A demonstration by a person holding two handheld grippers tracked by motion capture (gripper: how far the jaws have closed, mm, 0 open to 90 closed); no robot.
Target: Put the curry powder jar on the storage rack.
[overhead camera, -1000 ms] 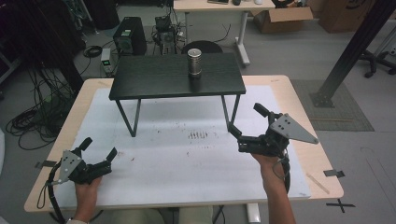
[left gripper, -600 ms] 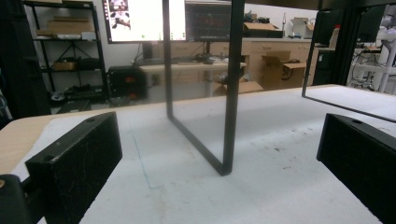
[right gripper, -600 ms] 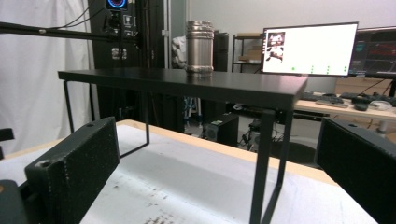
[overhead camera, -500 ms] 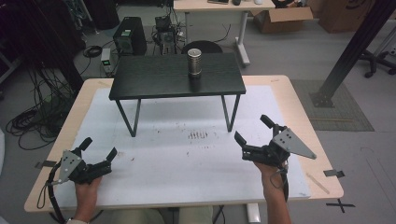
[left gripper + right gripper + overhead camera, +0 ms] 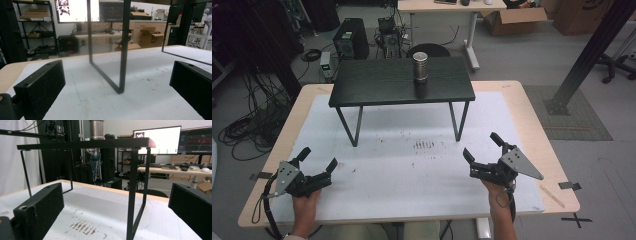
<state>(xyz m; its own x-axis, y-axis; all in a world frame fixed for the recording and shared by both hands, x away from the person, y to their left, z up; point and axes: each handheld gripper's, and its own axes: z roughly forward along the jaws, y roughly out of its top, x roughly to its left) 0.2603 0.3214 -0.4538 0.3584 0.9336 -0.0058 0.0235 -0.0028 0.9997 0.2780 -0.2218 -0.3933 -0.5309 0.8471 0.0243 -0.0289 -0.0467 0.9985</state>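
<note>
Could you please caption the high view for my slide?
Both open grippers, left gripper and right gripper, rest before a black stand bearing a metal cup.

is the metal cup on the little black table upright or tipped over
Upright: the metal cup stands on its base on the black table.

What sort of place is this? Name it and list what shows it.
Most likely a robotics or engineering lab, not a home. A desktop computer tower with tangled cables sits on the floor, large monitors glow on workbenches, and cardboard boxes lie behind the white-covered table.
</note>
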